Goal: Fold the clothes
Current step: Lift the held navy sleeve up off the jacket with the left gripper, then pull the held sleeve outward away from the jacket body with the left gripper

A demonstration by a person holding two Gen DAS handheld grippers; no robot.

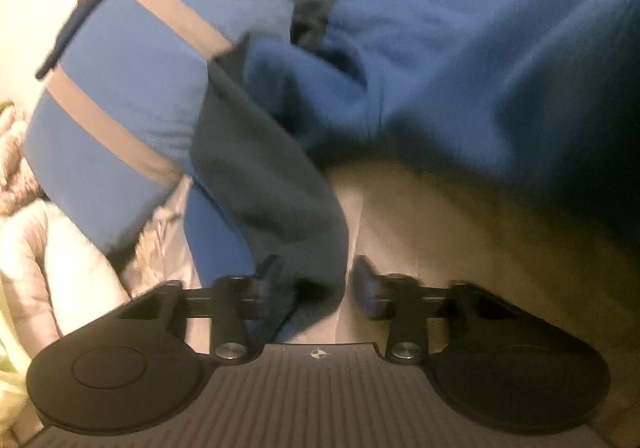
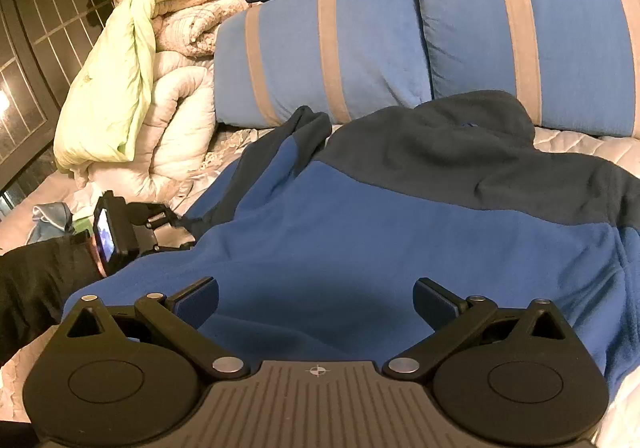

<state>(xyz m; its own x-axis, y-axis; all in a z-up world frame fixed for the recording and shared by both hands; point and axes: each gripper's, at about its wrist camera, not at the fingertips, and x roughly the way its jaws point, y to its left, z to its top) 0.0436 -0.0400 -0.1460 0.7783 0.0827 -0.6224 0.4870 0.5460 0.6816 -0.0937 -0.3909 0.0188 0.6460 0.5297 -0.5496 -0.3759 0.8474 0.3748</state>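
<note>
Ribbed grey body, black matte left gripper (image 1: 316, 288) at 6 o'clock; narrowly parted fingers pinching dark navy sleeve cuff (image 1: 320, 280) of soft blue-and-navy fleece jacket (image 2: 400, 216), blurred. Right gripper (image 2: 316, 300) spread wide, hovering over jacket lying rumpled on pale quilted bed (image 2: 580, 148). Plump blue pillows with grey stripes (image 2: 320, 48) at 12 o'clock. Puffy cream and green folded duvets (image 2: 132, 68) at 10 o'clock, partly cut off.
</note>
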